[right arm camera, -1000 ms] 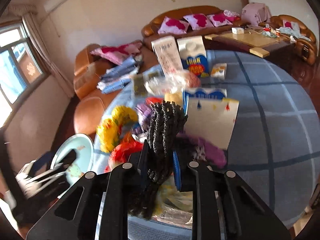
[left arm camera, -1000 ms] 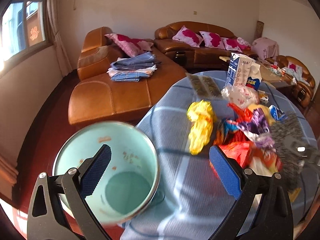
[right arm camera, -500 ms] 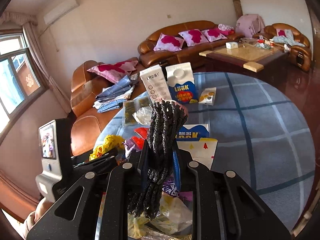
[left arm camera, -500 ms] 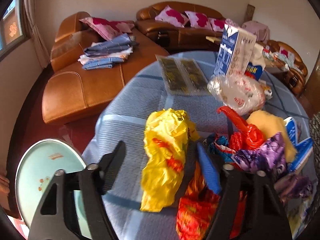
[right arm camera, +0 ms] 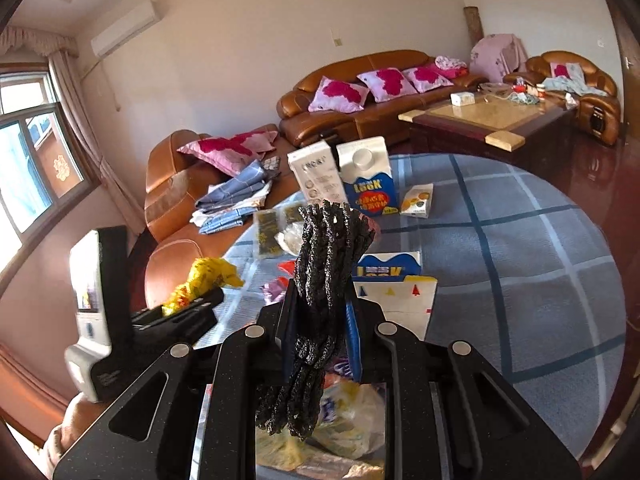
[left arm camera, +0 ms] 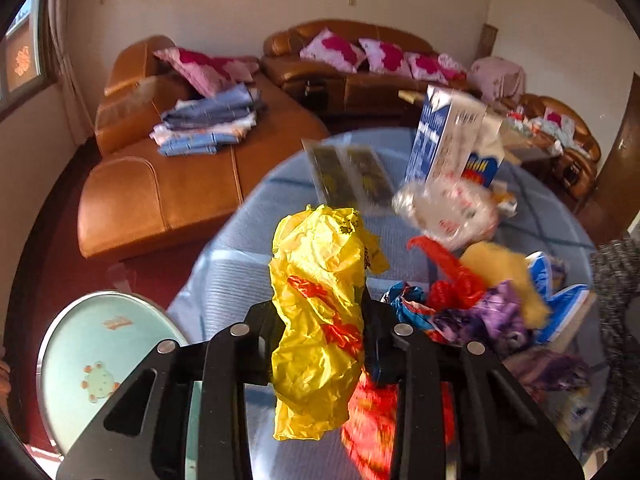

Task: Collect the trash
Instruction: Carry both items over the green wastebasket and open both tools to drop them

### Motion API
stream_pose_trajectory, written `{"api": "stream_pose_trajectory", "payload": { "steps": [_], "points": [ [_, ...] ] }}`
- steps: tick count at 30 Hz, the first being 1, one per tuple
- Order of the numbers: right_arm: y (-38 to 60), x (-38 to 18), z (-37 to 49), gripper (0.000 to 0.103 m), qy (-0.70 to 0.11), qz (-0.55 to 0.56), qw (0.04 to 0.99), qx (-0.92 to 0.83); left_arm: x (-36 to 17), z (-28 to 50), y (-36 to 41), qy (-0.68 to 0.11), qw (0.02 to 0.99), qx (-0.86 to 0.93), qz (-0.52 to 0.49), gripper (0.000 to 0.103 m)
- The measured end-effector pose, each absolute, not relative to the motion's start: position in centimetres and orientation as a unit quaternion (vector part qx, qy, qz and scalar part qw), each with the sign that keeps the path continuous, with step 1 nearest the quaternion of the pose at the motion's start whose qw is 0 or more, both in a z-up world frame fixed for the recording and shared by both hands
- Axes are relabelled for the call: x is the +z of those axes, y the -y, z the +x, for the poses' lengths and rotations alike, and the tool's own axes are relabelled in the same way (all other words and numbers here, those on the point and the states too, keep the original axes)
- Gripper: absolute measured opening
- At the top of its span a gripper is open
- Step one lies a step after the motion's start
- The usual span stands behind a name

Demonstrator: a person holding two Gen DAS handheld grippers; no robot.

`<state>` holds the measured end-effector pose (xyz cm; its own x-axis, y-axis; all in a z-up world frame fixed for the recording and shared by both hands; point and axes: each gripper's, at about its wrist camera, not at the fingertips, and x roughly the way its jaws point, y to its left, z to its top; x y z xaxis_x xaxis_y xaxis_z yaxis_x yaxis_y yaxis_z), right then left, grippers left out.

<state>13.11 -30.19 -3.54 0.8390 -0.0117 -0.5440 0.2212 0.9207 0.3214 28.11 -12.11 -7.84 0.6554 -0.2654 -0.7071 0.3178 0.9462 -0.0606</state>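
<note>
Crumpled yellow plastic bag with red print [left arm camera: 320,304], raised over the near edge of the round blue-checked tablecloth [left arm camera: 248,264], pinched between the closing jaws of the left gripper [left arm camera: 322,336]. Just right of it, a heap of red, purple and blue wrappers [left arm camera: 468,304]. Lower left, beside the table, a pale green round bin [left arm camera: 100,344]. Black knitted bundle [right arm camera: 324,280] clamped upright in the narrow-set right gripper [right arm camera: 320,336], above the table.
</note>
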Motion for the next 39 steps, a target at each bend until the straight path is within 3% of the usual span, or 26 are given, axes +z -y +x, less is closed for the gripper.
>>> {"api": "stream_pose_trajectory", "payload": {
  "steps": [7, 22, 39],
  "points": [
    [26.9, -3.5, 12.0, 0.022, -0.279, 0.182, 0.942, -0.036, -5.4, 23.7, 7.4, -0.36, 0.924, -0.131, 0.019, 0.032],
    [17.9, -4.4, 11.3, 0.022, -0.301, 0.125, 0.944, 0.04, -6.5, 16.1, -5.5, -0.358, 0.932, -0.044, -0.042, 0.032],
    [9.0, -7.4, 17.5, 0.022, -0.328, 0.06, 0.936, 0.11, -8.4, 18.0, -10.1, -0.371, 0.927, 0.017, -0.059, 0.032]
  ]
}}
